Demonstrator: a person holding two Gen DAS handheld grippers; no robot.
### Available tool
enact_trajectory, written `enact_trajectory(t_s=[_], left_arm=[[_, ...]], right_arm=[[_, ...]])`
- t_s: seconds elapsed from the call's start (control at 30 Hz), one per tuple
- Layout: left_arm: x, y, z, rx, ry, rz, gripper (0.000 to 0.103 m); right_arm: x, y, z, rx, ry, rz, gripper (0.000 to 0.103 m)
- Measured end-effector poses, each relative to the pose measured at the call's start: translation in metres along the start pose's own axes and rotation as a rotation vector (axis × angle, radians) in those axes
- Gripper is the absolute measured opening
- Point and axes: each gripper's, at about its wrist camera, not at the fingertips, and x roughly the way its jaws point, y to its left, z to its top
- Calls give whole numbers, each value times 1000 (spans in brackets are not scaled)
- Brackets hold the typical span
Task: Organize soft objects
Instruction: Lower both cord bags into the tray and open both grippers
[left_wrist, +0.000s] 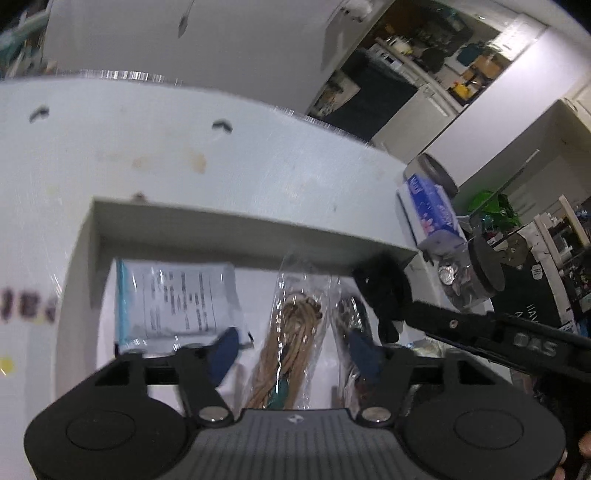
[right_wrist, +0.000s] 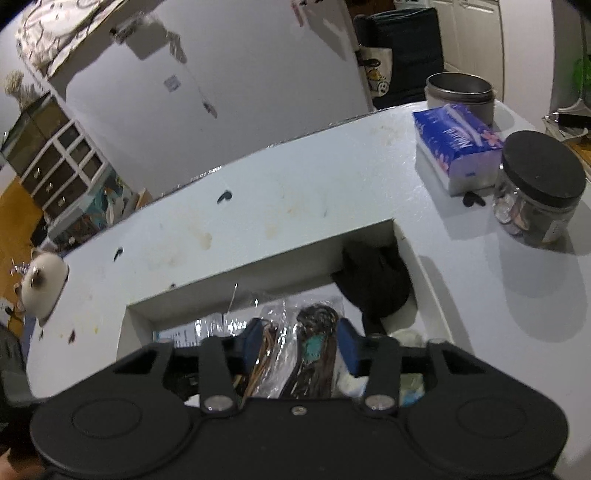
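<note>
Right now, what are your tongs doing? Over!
Left tongs and right tongs both open over the drawer. Bagged cords between pads, not pinched. Black cloth sits in drawer corner.

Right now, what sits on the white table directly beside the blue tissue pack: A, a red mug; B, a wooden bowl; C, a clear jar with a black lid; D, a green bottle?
C: the clear jar with the black lid stands right next to the blue tissue pack on the white table.
</note>
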Motion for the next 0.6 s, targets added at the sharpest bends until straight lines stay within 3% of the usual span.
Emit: enact_trajectory(t_s=[0.03,0.13,0.3,0.47,0.6], left_arm=[[-4,-2,0,16,-17,4,36],[-11,-6,2,47,-35,6,19],[-7,-10,0,73,-10,-22,19],[9,-10,-5,90,45,-6,18],[17,-6,-7,91,63,7,18]], right_arm=[[1,-2,0,9,3,-3,21],[12,-5,-2,11,51,-16,9],[25,6,-11,-63,118,45,9],[43,14,-21,-152,153,-22,10],[52,9,-23,-167,171,-24,9]])
